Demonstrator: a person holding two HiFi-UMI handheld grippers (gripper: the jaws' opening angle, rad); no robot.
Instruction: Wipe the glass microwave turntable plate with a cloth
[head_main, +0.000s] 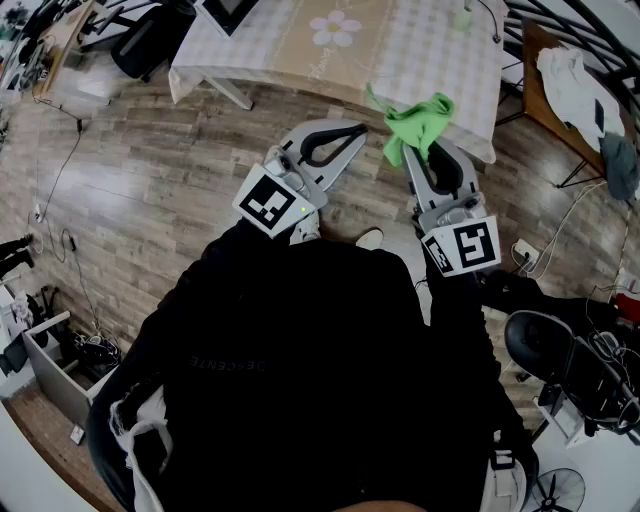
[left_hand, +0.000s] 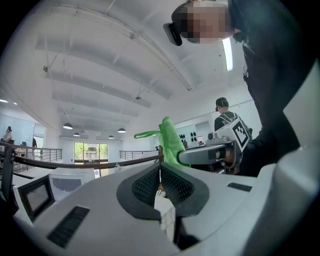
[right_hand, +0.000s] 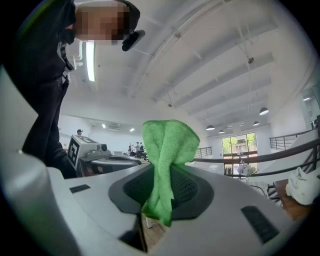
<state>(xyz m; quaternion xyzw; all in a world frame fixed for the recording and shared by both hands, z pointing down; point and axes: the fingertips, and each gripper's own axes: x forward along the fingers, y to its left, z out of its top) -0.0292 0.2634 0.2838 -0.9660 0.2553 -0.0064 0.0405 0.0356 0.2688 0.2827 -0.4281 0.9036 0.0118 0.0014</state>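
A green cloth (head_main: 418, 125) is pinched in my right gripper (head_main: 428, 148) and bunches up above its shut jaws. In the right gripper view the green cloth (right_hand: 167, 150) fills the middle between the jaws of the right gripper (right_hand: 162, 172). My left gripper (head_main: 352, 130) is held just left of it, jaws together with nothing between them. The left gripper view shows the left gripper (left_hand: 160, 167) pointing upward at the ceiling, with the green cloth (left_hand: 170, 142) and the right gripper (left_hand: 210, 152) beyond. No glass turntable plate shows in any view.
A table with a checked, flower-printed cover (head_main: 420, 50) stands ahead of both grippers on the wooden floor (head_main: 150, 170). A monitor (head_main: 225, 12) sits at its left end. A wooden table with white fabric (head_main: 575, 80) is at right, an office chair (head_main: 545, 350) lower right.
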